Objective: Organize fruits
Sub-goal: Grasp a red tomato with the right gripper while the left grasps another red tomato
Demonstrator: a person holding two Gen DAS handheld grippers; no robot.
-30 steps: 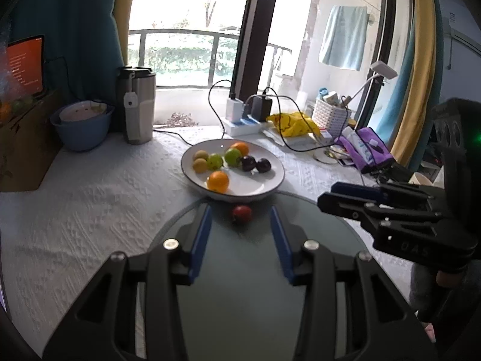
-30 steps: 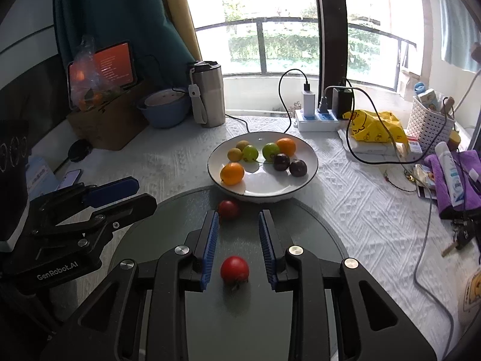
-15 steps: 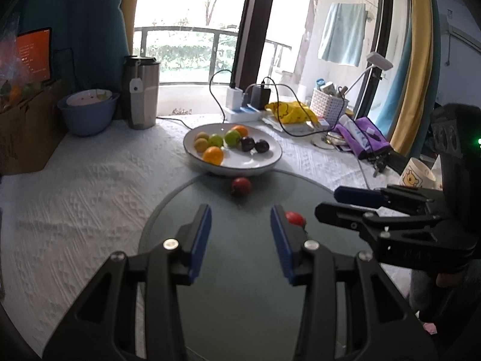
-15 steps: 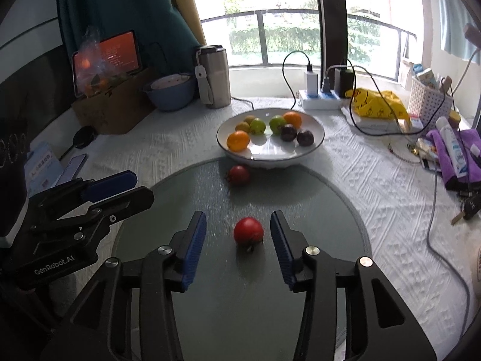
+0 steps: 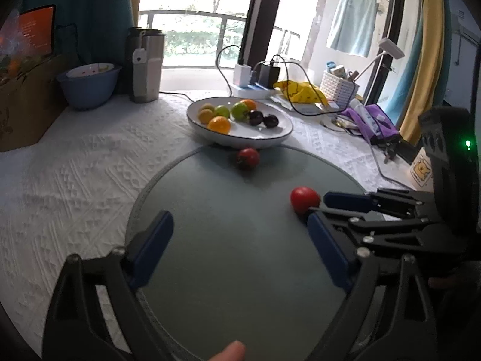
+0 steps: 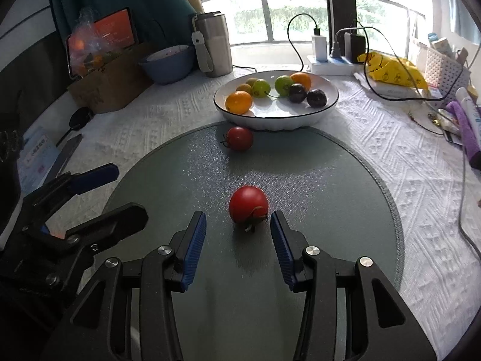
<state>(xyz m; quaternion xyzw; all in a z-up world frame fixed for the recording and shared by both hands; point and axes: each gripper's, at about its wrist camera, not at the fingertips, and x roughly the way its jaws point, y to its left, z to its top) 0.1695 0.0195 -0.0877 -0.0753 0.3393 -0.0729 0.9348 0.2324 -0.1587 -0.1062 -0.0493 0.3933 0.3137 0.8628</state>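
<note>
The right gripper (image 6: 238, 240) stands with its blue pads parted and pressing on nothing. A red tomato (image 6: 248, 204) lies on the grey round mat (image 6: 330, 198) just ahead of the fingertips, nearer the right pad, with a gap on both sides. Its stem end, with dried calyx, points back toward the gripper and down onto the mat, so its axis runs roughly along the fingers.

The left gripper (image 5: 240, 249) has its jaws opening wide, with only bare mat between them. In the right wrist view its two fingers (image 6: 93, 177) reach in over the mat's left edge, well clear of the tomato.

A second, darker tomato (image 6: 239, 138) sits at the mat's far edge, just in front of the white plate (image 6: 300, 121), its stem end turned left. The mat between the two tomatoes is open, as is its whole right half.

The plate stands on the white tablecloth (image 6: 405, 180) at the mat's far rim, holding oranges, green fruits and two dark plums.

The left wrist view alone shows the right gripper from the side, the near tomato at its tips, a fingertip of the person (image 5: 230, 353) at the bottom edge, and a mug (image 5: 421, 168) at the table's right edge. The right wrist view alone shows a phone (image 6: 67, 156) and papers at the table's left edge. A steel tumbler (image 6: 212, 45) and a blue bowl (image 6: 166, 63) stand toward the far left.
</note>
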